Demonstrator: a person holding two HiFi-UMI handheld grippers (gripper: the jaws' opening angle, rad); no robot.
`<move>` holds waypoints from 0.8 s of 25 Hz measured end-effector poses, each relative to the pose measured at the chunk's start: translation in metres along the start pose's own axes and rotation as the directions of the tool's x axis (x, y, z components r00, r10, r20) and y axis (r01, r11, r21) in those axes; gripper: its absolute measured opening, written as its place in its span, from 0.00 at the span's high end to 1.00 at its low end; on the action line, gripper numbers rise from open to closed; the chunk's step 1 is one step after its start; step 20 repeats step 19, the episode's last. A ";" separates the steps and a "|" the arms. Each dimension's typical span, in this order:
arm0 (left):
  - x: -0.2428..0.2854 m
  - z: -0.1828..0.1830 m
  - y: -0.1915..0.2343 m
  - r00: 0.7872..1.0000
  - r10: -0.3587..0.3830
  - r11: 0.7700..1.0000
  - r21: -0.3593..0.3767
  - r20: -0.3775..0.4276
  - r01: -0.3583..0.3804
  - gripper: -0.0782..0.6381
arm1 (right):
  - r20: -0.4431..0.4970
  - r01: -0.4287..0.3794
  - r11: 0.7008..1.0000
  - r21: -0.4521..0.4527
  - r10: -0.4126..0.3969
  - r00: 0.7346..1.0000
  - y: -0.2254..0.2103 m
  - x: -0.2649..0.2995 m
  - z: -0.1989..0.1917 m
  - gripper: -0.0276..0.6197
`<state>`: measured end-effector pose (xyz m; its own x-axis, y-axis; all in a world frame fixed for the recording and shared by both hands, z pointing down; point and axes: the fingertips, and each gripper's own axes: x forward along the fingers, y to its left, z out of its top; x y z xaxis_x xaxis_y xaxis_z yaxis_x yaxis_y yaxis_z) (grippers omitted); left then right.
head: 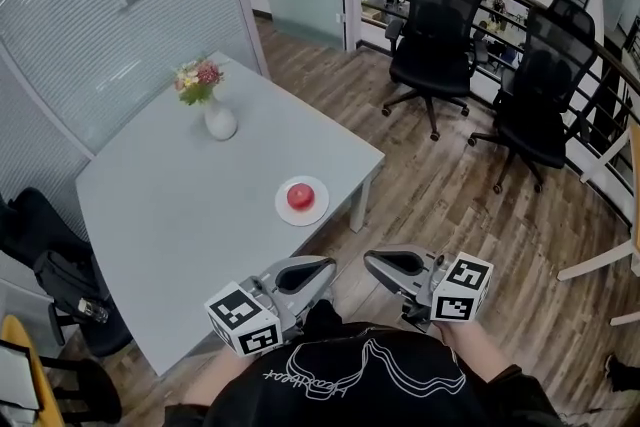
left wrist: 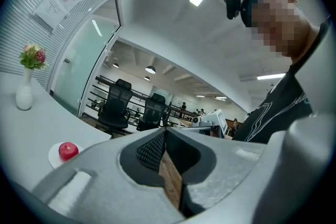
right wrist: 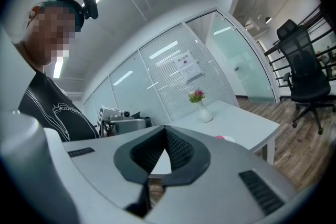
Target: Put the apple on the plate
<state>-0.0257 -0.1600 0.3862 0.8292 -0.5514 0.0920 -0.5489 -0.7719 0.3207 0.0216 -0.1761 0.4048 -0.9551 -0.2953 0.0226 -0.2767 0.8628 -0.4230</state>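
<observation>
A red apple (head: 300,196) lies on a small white plate (head: 317,210) near the front right corner of the pale grey table (head: 170,215). Both grippers are held off the table, close to the person's body, with their tips facing each other. My left gripper (head: 328,262) is shut with nothing in it, and so is my right gripper (head: 368,260). The left gripper view shows its jaws (left wrist: 165,131) meeting, with the apple (left wrist: 67,150) far off at the lower left. In the right gripper view the jaws (right wrist: 165,129) also meet, and the plate (right wrist: 229,139) barely peeks over them.
A white vase of flowers (head: 217,115) stands at the table's far side. Two black office chairs (head: 432,25) (head: 545,90) are on the wooden floor beyond, by a railing. A dark bag (head: 55,265) lies left of the table, beside a glass wall.
</observation>
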 end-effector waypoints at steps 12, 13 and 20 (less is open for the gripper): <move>-0.005 -0.005 0.008 1.000 0.029 1.000 -0.011 -0.003 -0.029 0.87 | -0.012 -0.012 1.000 0.003 0.012 1.000 0.002 0.009 -0.005 0.95; -0.005 -0.006 0.009 1.000 0.030 0.999 -0.012 -0.003 -0.030 0.87 | -0.013 -0.013 1.000 0.003 0.013 1.000 0.002 0.009 -0.006 0.95; -0.006 -0.011 0.016 0.999 0.050 0.999 -0.003 -0.016 -0.050 0.87 | -0.022 -0.015 1.000 0.004 0.015 1.000 -0.001 0.014 -0.009 0.94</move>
